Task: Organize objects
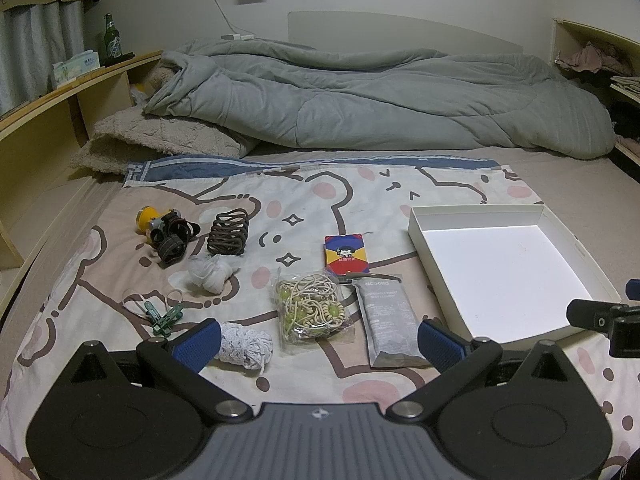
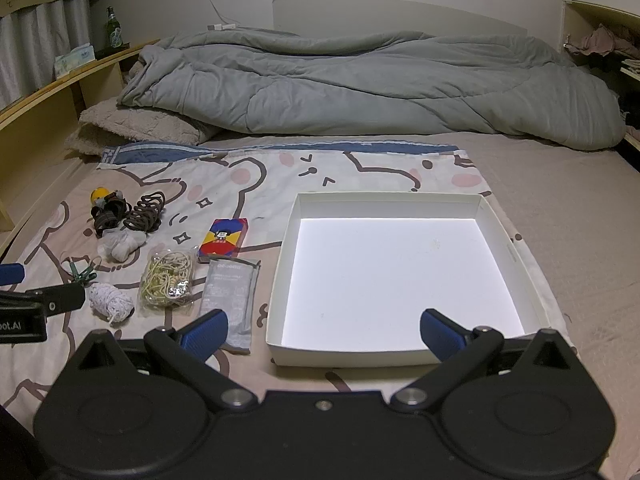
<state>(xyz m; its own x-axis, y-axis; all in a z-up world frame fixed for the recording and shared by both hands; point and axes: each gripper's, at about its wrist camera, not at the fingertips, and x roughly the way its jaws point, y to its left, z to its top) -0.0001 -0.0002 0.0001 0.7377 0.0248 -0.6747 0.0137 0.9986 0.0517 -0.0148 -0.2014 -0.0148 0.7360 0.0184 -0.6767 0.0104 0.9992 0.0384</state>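
Toward the right edge of the patterned bed cover (image 1: 304,200), a shallow white tray (image 2: 288,240) is laid empty. Left of it, a grey sachet (image 1: 388,320) marked "acoolid" is laid lengthwise toward the headboard. Left gripper (image 1: 318,342) and right gripper (image 2: 324,330) are held spread, grasping nothing.

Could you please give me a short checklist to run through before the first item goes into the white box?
1. Left gripper open, holding nothing: ok.
2. Right gripper open, holding nothing: ok.
3. White box holds nothing: ok.
4. Grey pouch lies flat, nearest the box, nothing on top of it: ok.
5. Bag of cords sealed: cannot tell.
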